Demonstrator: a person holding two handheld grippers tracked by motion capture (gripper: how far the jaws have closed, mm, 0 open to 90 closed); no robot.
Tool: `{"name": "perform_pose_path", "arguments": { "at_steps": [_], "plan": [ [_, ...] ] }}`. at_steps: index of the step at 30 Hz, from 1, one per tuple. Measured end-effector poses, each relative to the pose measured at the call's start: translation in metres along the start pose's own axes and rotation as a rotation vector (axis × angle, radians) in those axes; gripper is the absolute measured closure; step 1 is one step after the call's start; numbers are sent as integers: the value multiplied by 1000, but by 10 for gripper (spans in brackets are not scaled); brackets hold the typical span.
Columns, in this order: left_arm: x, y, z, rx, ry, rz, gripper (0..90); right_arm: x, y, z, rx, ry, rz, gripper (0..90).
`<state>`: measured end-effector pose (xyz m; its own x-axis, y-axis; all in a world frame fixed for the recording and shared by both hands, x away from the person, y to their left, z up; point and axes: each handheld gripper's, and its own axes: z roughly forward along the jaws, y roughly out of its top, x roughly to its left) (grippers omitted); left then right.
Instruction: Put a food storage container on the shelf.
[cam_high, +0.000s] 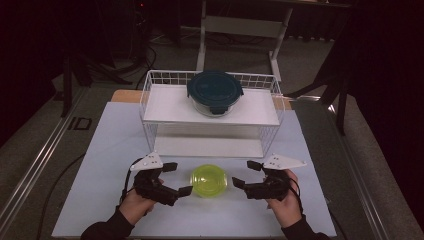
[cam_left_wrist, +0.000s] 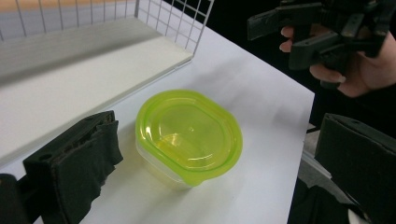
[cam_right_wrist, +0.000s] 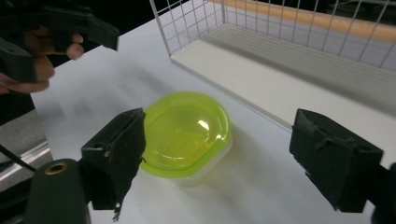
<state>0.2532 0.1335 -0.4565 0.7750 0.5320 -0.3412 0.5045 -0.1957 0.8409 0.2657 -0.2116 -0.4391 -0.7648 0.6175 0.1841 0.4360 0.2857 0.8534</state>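
One camera hangs high on the person's side, looking forward and down over the whole tabletop (cam_high: 115, 150). Two more ride close on the tongs, peering low along their black jaws from either side. Each faces inward across the other, and all three share the green-lidded container (cam_high: 209, 180) lying between the tongs.

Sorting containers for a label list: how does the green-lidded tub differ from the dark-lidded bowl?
The green-lidded tub sits on the white table between the two grippers; the dark-lidded bowl sits on the wire rack's top shelf. The tub looks smaller, with a translucent lime lid; the bowl's lid is opaque dark teal. Both are clear-bodied, lidded and upright.
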Motion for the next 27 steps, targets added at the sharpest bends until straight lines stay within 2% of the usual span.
{"name": "perform_pose_path", "arguments": {
  "at_steps": [2,4,5,6,8,11,12,13,14,17,19,21,27],
  "plan": [
    [5,-2,6,13,0,-48,18,-1,-1,8,21,31,35,112],
    [11,-4,10,15,-10,-109,19,-1,-3,15,29,31,84,100],
    [14,-5,12,13,-19,-127,30,-3,-3,18,42,43,111,101],
    [16,-6,14,19,-16,-146,46,-4,-4,21,41,31,124,105],
    [21,-6,18,28,3,-188,86,-5,-5,26,62,34,141,135],
    [26,-7,24,67,29,-267,153,-8,-7,34,93,26,190,189],
    [30,-8,26,80,25,-308,180,-9,-8,36,100,28,209,217],
    [32,-9,28,83,26,-332,203,-11,-10,40,115,39,255,240],
    [33,-10,30,93,33,-351,217,-13,-11,43,130,43,282,265],
    [38,-14,35,111,14,-406,293,-16,-14,50,157,53,345,327],
    [40,-16,39,124,12,-437,350,-18,-16,53,172,53,377,369],
    [40,-18,40,136,3,-441,408,-19,-17,55,186,55,403,394],
    [43,-23,44,155,-35,-488,553,-24,-22,61,235,67,494,524]
  ]
}}
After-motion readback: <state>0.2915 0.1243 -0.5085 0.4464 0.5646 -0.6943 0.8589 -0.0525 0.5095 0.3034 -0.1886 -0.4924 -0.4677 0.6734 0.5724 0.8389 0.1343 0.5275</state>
